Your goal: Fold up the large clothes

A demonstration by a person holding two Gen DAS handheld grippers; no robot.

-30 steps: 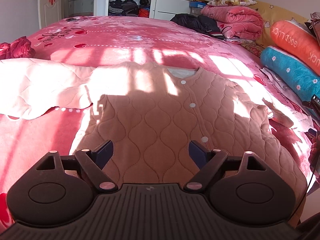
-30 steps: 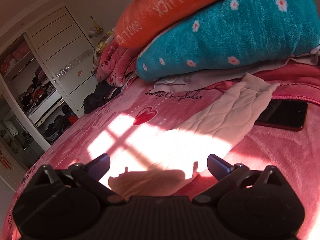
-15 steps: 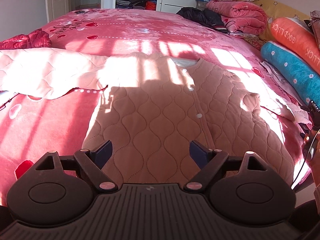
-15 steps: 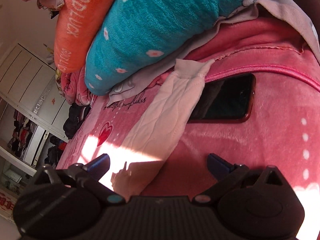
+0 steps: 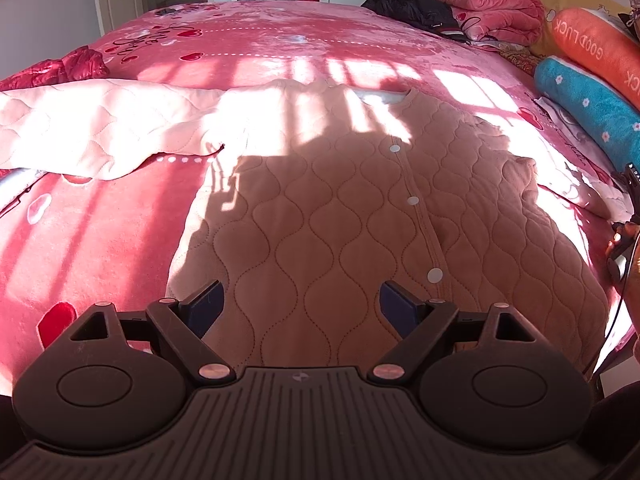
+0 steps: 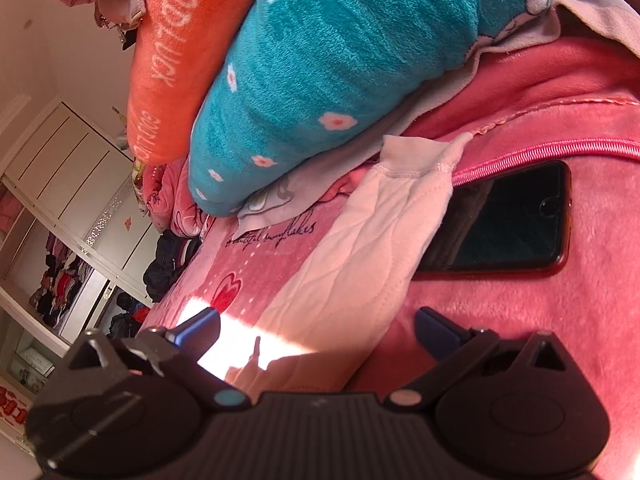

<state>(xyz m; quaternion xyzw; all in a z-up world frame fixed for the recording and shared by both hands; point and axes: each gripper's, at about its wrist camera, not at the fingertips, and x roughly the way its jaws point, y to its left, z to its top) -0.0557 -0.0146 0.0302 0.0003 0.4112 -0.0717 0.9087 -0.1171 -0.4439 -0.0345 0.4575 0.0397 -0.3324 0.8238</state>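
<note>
A pink quilted button-front jacket (image 5: 332, 216) lies flat, front up, on the pink bed (image 5: 100, 232). Its left sleeve (image 5: 96, 128) stretches out to the left. My left gripper (image 5: 302, 306) is open and empty, above the jacket's hem. In the right wrist view the jacket's right sleeve (image 6: 360, 264) lies stretched toward the pillows, its cuff (image 6: 416, 158) at the far end. My right gripper (image 6: 316, 330) is open and empty, straddling the sleeve close above it.
A dark phone (image 6: 508, 224) lies on the bed, partly under the sleeve's right edge. A teal pillow (image 6: 340, 64) and an orange pillow (image 6: 176, 56) are stacked past the cuff. A folded pink blanket (image 5: 488, 8) and dark clothes (image 5: 416, 10) lie at the far side.
The left gripper has pulled back and risen slightly, showing more of the jacket. The right gripper has moved along the sleeve toward the cuff and rolled; the phone has come into fuller view.
</note>
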